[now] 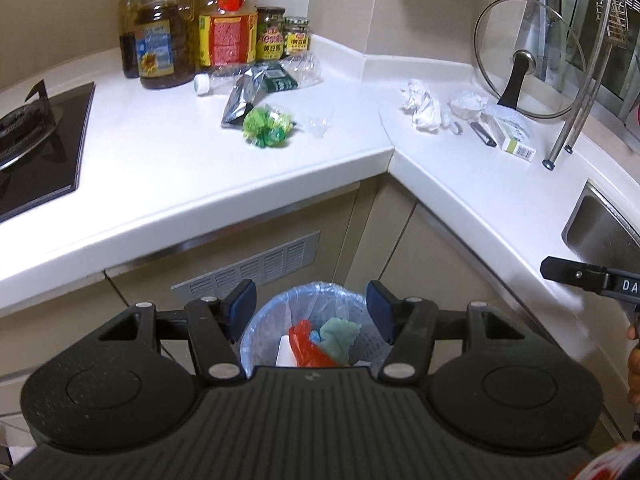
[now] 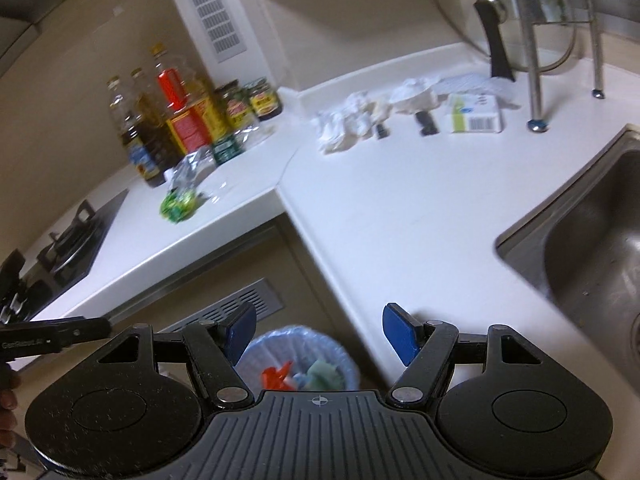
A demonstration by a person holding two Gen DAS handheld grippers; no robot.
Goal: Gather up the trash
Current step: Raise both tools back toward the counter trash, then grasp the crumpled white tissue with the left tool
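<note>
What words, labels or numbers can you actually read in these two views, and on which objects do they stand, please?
"DA": white letters on the right gripper, cut off by the frame edge.
"GenRobot.AI", faint: on the left gripper.
Bottle labels: Chinese print, too small to read.
Jar labels: lettering too blurred to read reliably.
Green packet: print too small.
Small box: only a barcode, digits unreadable.
</note>
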